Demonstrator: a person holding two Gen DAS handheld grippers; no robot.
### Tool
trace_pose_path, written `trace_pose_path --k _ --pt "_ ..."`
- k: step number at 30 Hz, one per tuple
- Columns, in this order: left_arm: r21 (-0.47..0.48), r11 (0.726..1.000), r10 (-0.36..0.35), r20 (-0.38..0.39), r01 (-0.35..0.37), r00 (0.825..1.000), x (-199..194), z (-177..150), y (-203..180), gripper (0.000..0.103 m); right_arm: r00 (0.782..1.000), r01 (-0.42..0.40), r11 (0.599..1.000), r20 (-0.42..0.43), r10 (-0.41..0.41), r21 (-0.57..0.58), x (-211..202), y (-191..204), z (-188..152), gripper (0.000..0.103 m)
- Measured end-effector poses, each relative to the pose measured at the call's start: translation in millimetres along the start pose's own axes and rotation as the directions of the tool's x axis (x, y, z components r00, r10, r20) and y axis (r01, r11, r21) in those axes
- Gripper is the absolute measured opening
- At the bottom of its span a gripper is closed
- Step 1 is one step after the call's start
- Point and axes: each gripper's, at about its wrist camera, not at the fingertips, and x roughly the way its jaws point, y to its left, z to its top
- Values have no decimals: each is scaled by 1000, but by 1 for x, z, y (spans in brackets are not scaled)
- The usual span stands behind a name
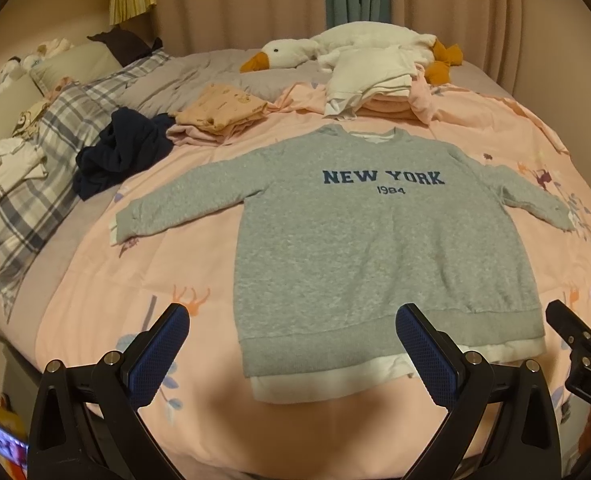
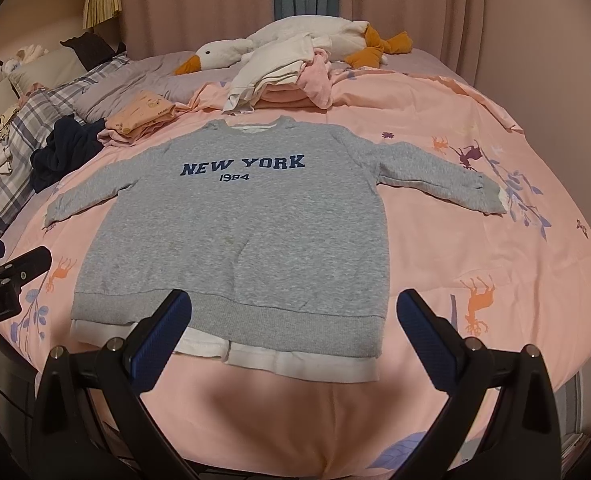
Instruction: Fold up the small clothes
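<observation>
A grey sweatshirt [image 1: 375, 248] [image 2: 235, 232] printed NEW YORK 1984 lies flat, front up, on the pink quilt [image 1: 143, 280], both sleeves spread out, a white hem showing below its ribbed band. My left gripper [image 1: 293, 320] hovers open over the hem's left half, nothing between its fingers. Over the hem's right half my right gripper [image 2: 295, 306] is open too and holds nothing. Each gripper shows at the edge of the other's view: the right gripper [image 1: 583, 320], the left gripper [image 2: 11, 264].
Beyond the collar sit folded peach clothes [image 1: 219, 114], a crumpled navy garment [image 1: 115, 152] and a white and pink pile [image 1: 371, 84] against a plush goose [image 1: 295, 52]. Plaid pillows [image 1: 35, 168] line the left side. The bed's front edge lies just below the grippers.
</observation>
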Motion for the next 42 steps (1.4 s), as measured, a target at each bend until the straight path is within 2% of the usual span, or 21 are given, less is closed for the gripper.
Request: trace_pose_path --k 31,37,42 --pt "-2 1000 -8 -3 8 1000 4 -4 -3 102 1000 -11 1000 -4 11 3 2 1 0 103" --pt "-29 995 -90 16 91 996 13 -3 -4 102 994 -99 990 -26 102 98 16 -20 -6 103" --pt "-55 971 -230 59 233 971 16 3 -8 102 987 -157 967 -5 161 199 27 -45 -9 103"
